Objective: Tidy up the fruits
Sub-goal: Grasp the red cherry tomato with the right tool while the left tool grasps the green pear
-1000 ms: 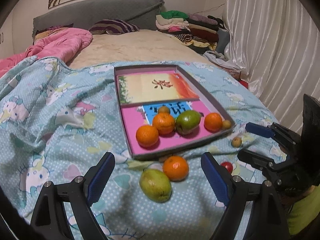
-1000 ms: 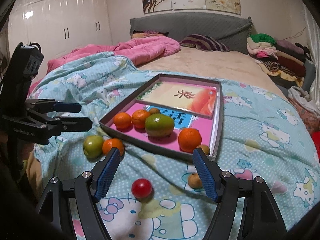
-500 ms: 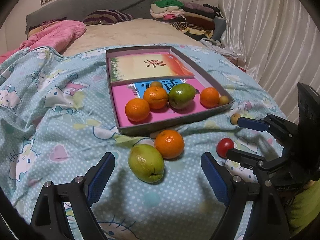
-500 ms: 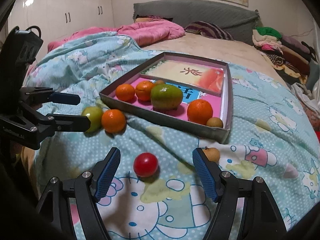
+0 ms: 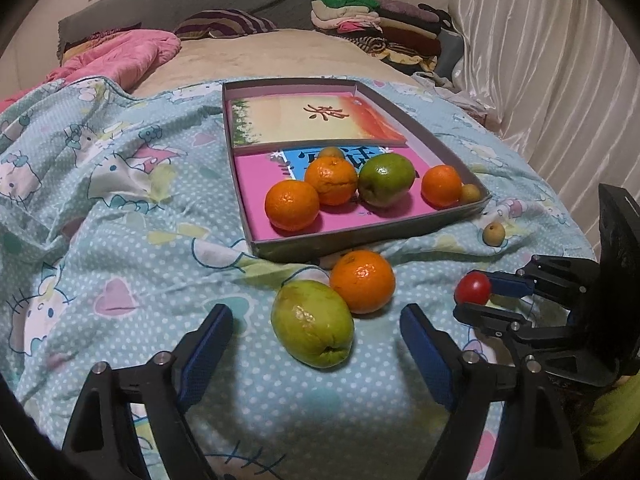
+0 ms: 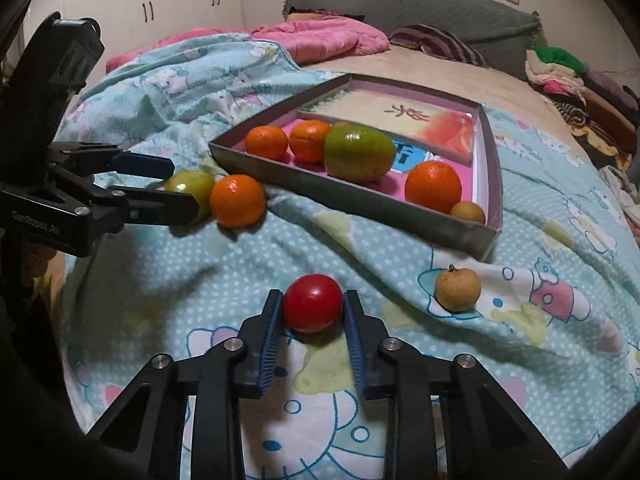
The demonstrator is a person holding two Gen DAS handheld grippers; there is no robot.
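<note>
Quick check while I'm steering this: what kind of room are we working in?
A bedroom, almost certainly. The fruit tray sits on a bed with a cartoon-print quilt and a grey headboard behind it; white wardrobe doors and a pile of folded clothes are also in view.

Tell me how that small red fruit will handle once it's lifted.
The red fruit looks round and glossy, so it may slip or roll. The right gripper is closing, pads at its sides; it is probably soft, so squeeze gently. Small, likely light.

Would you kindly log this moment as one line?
right gripper: closing on red fruit | left gripper: closing, green fruit between, untouched
</note>
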